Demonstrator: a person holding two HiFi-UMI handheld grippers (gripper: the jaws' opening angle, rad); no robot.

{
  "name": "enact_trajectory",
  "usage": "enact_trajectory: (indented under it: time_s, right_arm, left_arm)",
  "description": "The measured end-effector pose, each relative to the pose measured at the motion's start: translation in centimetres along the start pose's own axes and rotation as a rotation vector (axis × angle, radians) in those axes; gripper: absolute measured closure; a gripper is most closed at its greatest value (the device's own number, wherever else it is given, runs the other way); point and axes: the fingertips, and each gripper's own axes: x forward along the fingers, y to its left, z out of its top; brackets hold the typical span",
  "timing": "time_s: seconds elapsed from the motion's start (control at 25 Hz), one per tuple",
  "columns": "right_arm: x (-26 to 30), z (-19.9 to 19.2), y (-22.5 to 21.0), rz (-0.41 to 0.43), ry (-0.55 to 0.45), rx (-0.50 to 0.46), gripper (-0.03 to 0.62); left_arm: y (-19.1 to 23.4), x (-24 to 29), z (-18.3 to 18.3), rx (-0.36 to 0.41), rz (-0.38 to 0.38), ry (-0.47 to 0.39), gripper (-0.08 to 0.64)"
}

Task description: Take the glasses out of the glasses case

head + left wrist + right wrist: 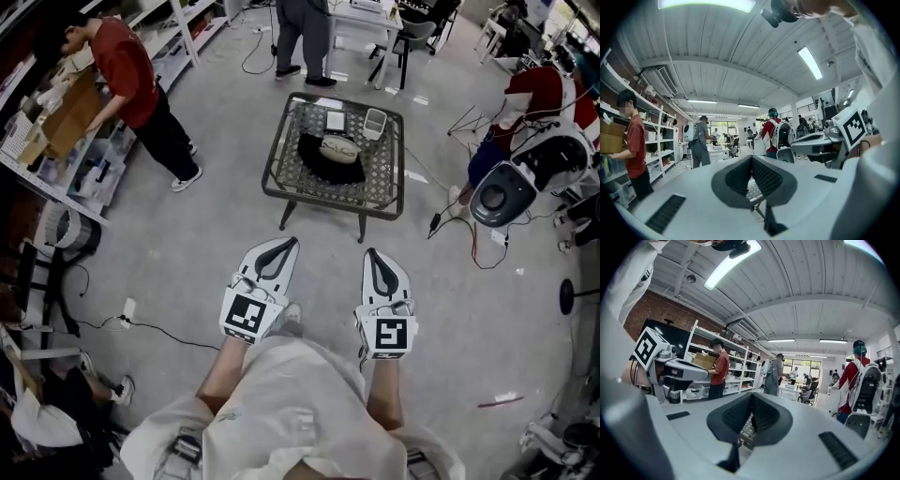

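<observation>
A beige oval glasses case (341,149) lies shut on a black pad (312,157) on a small metal mesh table (281,141) a step ahead of me on the floor. I cannot see any glasses. My left gripper (284,242) and right gripper (371,253) are held side by side at waist height, short of the table and pointing toward it. Each has its jaws pressed together with nothing between them. In the left gripper view the left gripper (752,161) shows a patch of the mesh table (752,190) below its tips. The right gripper (751,399) shows the same.
Two small white items (335,120) (375,123) sit at the table's far side. A person in a red shirt (131,75) works at shelves on the left, and another (305,28) stands beyond the table. A white machine (525,173), cables and a chair (412,37) stand to the right.
</observation>
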Motion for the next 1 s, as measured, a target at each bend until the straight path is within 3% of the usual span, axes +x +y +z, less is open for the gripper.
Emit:
enact_trajectory:
  time_s: [0.36,1.0]
  right_arm:
    - [5.9,0.1,1.0,-0.032,0.031,-0.002,0.586]
    - [12.3,-0.7,-1.1,-0.031,0.038,-0.004,0.586]
  left_arm:
    - [5.3,3.3,-0.6,-0.008,-0.052,-0.004,0.548]
    - [8.7,8.9,-1.1,-0.026,-0.07,-0.014,0.548]
